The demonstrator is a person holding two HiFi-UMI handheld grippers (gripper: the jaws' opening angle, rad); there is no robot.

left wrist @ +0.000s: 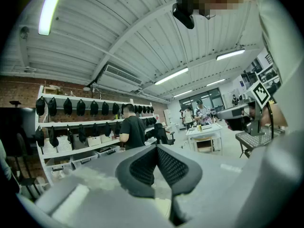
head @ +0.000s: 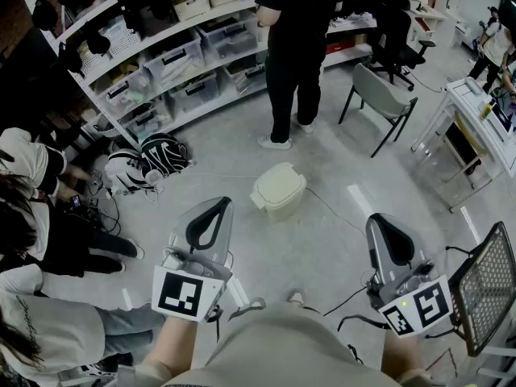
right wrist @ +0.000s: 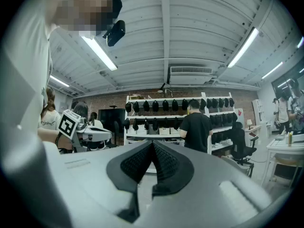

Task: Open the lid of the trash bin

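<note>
A cream trash bin (head: 279, 190) with its lid down stands on the grey floor, in the head view's middle. My left gripper (head: 220, 205) is held low and near, short of the bin and to its left, pointing toward it. My right gripper (head: 377, 220) sits to the bin's right, also short of it. Neither touches the bin. In the left gripper view the left gripper (left wrist: 156, 148) has its black ribbed pads meeting at the tips with nothing between. The right gripper (right wrist: 152, 144) looks the same in its own view, shut on nothing.
A person in black (head: 294, 55) stands at the shelves (head: 185, 63) just beyond the bin. A grey chair (head: 380, 95) is at the back right, a white table (head: 484, 115) at far right, a mesh rack (head: 488, 285) by my right gripper. Helmets (head: 153, 161) and seated people (head: 32, 216) fill the left.
</note>
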